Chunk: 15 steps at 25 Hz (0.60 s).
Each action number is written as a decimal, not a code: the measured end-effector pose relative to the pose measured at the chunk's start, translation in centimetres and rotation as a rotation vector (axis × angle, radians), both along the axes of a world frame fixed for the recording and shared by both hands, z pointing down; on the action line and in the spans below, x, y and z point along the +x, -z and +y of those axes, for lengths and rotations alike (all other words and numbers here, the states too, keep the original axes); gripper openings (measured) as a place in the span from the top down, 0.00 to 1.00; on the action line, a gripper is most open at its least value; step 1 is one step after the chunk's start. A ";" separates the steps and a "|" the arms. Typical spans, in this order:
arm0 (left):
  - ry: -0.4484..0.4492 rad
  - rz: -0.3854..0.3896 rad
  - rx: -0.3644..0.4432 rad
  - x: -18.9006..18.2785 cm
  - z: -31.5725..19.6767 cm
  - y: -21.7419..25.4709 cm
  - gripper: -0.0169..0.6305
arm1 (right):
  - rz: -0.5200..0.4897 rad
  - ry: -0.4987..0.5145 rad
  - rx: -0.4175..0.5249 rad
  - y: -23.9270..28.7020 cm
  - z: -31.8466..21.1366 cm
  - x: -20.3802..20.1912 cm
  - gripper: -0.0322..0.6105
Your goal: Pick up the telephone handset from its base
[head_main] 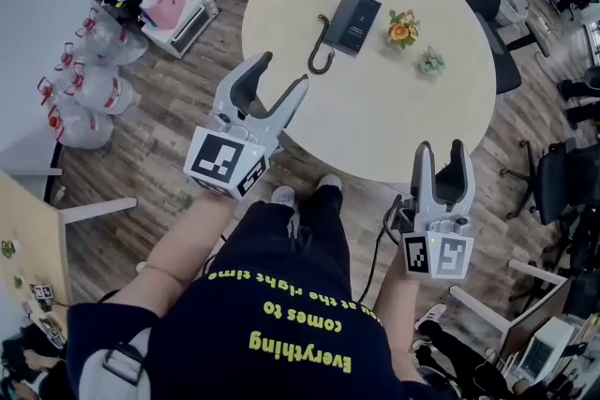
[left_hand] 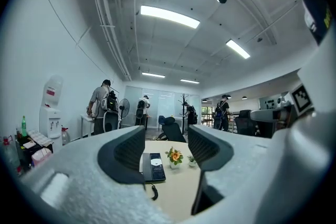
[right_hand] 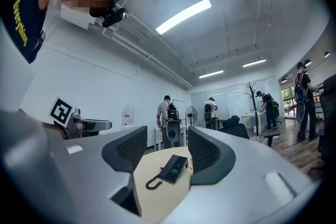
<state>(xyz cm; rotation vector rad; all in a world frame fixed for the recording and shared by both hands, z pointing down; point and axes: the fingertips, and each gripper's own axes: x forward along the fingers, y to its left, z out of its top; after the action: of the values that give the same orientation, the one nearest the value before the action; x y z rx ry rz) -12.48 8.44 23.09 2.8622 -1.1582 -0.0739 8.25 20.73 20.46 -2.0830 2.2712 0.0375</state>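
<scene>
The left gripper (head_main: 283, 70) has its jaws spread wide with nothing between them, short of the table's near edge; the right gripper (head_main: 441, 149) is likewise parted and empty, held level over the floor beside the round table (head_main: 375, 131); the telephone (head_main: 353, 22) lies well apart from both, on the far half of the tabletop, its handset (head_main: 339, 16) seemingly down on the base; a grab set too wide would likely clamp base and handset together and lift the whole unit; the coiled cord (head_main: 320, 51) could drag the base along, or snag a jaw; a careless reach might tip the flower pot (head_main: 403, 29) or the small plant (head_main: 431, 63) just beside the phone; the seam between handset and base cannot be made out in any view; in the left gripper view one jaw cuts off the phone's left edge.
</scene>
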 end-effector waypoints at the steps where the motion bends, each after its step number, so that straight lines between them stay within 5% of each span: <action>1: 0.003 -0.005 -0.004 0.5 -0.7 -0.3 0.58 | -0.002 0.003 -0.005 -0.3 -0.8 0.7 0.58; 15: 0.157 -0.026 0.005 9.2 -11.6 -0.4 0.57 | 0.020 0.189 0.034 0.8 -15.2 10.4 0.58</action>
<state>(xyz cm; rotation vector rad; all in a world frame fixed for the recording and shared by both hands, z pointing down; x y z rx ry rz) -3.26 -3.19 23.53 2.7791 -1.3873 -0.0466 18.67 5.57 19.63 -1.8508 2.4498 0.0877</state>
